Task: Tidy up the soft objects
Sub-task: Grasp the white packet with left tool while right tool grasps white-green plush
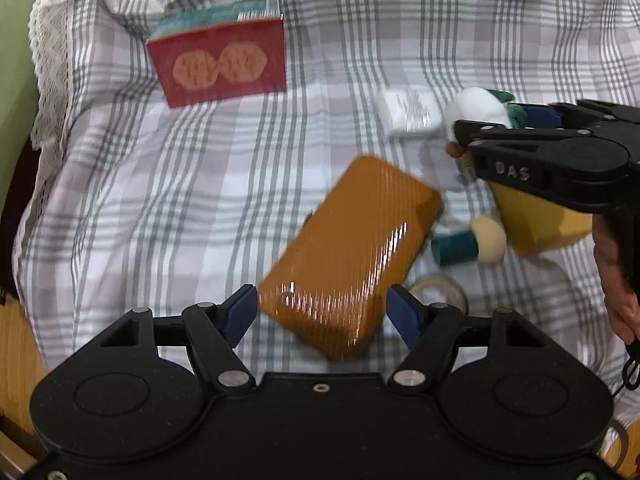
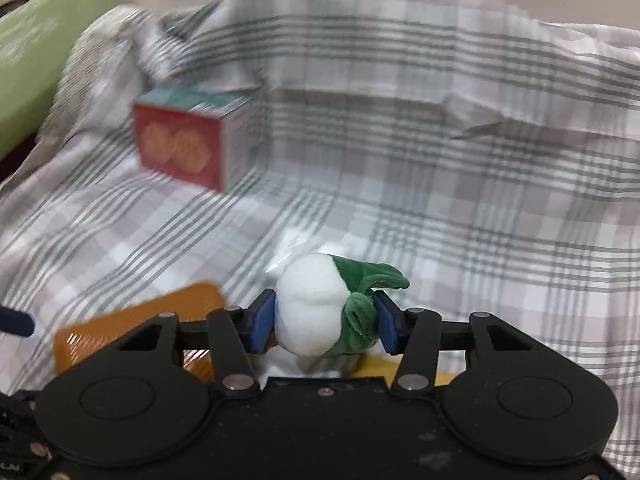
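Observation:
My right gripper (image 2: pixel 325 322) is shut on a white plush radish with green leaves (image 2: pixel 316 304), held above the checked cloth; the radish also shows in the left wrist view (image 1: pixel 478 108) between the right gripper's pads. My left gripper (image 1: pixel 322 312) is open, its blue pads either side of the near end of an orange wrapped sponge (image 1: pixel 352 248), which is blurred; whether it rests on the cloth I cannot tell. The sponge also shows in the right wrist view (image 2: pixel 132 320).
A red biscuit box (image 1: pixel 218 62) stands at the back left on the checked cloth (image 1: pixel 160 200), seen too in the right wrist view (image 2: pixel 180 146). Near the right gripper lie a white packet (image 1: pixel 408 114), a yellow block (image 1: pixel 540 220), a teal-handled puff (image 1: pixel 472 244) and a tape roll (image 1: pixel 440 288).

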Tool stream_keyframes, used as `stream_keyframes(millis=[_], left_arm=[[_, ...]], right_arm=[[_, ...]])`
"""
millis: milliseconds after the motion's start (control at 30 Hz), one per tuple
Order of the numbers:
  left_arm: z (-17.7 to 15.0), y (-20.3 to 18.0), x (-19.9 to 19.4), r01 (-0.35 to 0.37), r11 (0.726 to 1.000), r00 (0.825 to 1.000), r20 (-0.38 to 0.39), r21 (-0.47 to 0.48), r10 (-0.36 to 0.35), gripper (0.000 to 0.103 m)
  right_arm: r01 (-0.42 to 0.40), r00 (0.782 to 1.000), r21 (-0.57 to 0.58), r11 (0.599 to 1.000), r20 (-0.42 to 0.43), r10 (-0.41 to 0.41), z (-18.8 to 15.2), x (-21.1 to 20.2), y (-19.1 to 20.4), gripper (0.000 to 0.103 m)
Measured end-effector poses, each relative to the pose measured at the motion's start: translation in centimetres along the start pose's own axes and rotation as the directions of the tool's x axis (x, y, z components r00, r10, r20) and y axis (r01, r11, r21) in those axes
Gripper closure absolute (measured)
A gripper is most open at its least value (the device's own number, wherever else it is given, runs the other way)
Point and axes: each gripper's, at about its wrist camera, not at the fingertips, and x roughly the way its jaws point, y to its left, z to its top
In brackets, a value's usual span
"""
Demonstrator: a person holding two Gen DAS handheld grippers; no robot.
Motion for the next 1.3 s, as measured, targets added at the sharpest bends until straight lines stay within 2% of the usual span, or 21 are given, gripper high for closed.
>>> stream_keyframes(millis=[200, 333, 433, 600, 733, 867, 1133, 1300], left_arm=[[3.4, -0.4, 0.7, -0.008, 1.000, 0.999, 0.043, -0.004, 0.008, 0.035], [6.2, -1.0, 1.9, 0.032, 0.999, 0.999, 0.041, -0.025, -0.031, 0.029], [8.4, -2.0, 3.2, 0.037, 0.999, 0.999, 0.034, -0.021, -0.036, 0.029], [10.9, -4.0, 5.5, 0.022, 1.000, 0.999, 0.040, 0.004, -0.022, 0.025], [12.3, -4.8, 7.7, 0.030, 0.999, 0.999, 0.011, -0.011, -0.030, 0.023], [13.4, -5.2, 9.5, 0.046, 0.998, 0.999, -0.013, -0.046, -0.047, 0.023], [13.8, -6.5, 11.7, 0.053, 0.997, 0.997, -0.046, -0.047, -0.055, 0.020], [13.9, -7.2, 13.9, 0.032, 0.998, 0.995, -0.098, -0.054, -0.037, 0.020]], right_arm=[[0.138, 0.990, 0.131, 0.982, -0.004, -0.139, 1.0, 1.1, -4.0, 0.053], [0.209, 0.978, 0.167, 0.964, -0.054, -0.203, 0.5, 2.8, -6.3, 0.052], [0.208, 0.978, 0.174, 0.963, -0.072, -0.198, -0.3, 3.7, -7.4, 0.050], [0.207, 0.978, 0.132, 0.969, -0.047, -0.202, -0.6, 4.1, -7.1, 0.047], [0.195, 0.980, 0.119, 0.974, -0.049, -0.190, -0.8, 4.5, -7.1, 0.041], [0.200, 0.979, 0.093, 0.975, -0.044, -0.197, -0.9, 5.2, -7.1, 0.041], [0.195, 0.980, 0.062, 0.979, -0.035, -0.194, -1.3, 5.4, -7.2, 0.044], [0.221, 0.975, 0.066, 0.973, -0.017, -0.220, -1.5, 4.7, -7.5, 0.044]])
